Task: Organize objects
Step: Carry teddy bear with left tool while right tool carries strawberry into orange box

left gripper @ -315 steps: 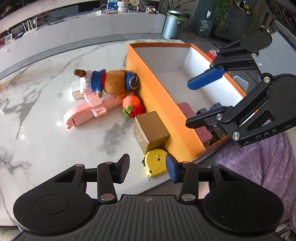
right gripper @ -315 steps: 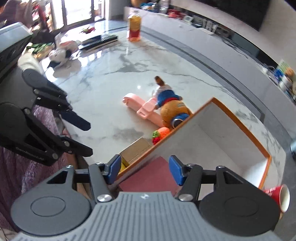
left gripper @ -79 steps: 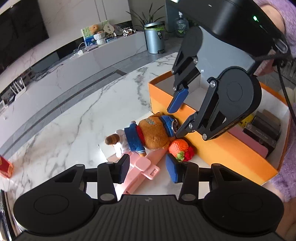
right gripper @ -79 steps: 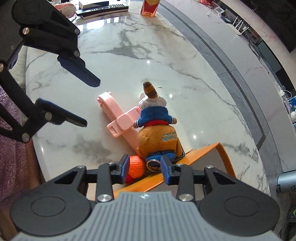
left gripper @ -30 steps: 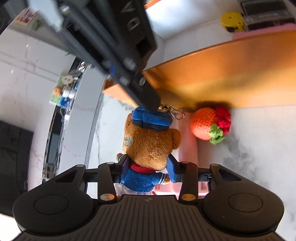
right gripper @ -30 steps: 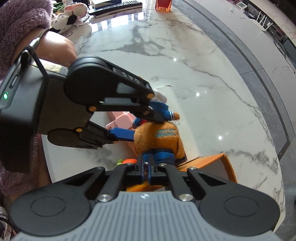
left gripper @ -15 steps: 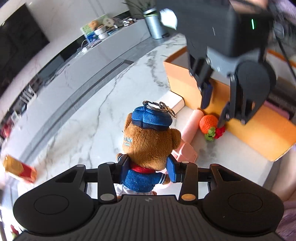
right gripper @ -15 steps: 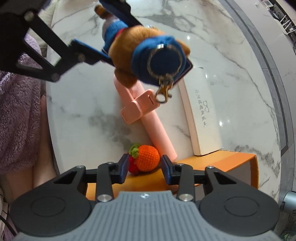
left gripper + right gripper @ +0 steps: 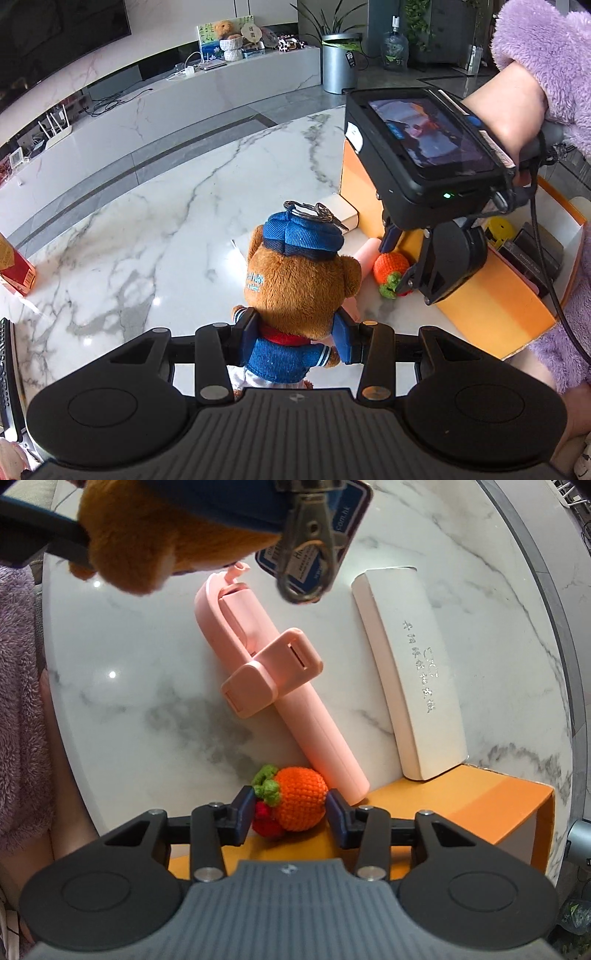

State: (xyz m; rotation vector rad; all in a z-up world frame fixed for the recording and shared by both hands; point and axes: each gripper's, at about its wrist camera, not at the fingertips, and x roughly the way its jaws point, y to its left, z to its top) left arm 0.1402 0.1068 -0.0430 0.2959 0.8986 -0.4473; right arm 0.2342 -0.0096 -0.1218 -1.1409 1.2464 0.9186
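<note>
While clamped, left gripper [image 9: 295, 338]: plush bear [image 9: 299, 280] is held.
Right gripper [image 9: 290, 814]: jaws opening, crocheted orange [image 9: 299, 803] straddled directly between them.

Background, left wrist view: grey cylindrical bin [image 9: 338, 62] on the floor beyond the bench, potted plant [image 9: 325, 22] behind it. Dark TV screen [image 9: 55, 33] upper left. Long white marble console [image 9: 147, 110] carries a picture card [image 9: 218, 37], cables, and a white router [image 9: 55, 125].

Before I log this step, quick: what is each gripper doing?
Left gripper: closed on the plush bear.
Right gripper: opening, crocheted orange between, not gripped.
</note>
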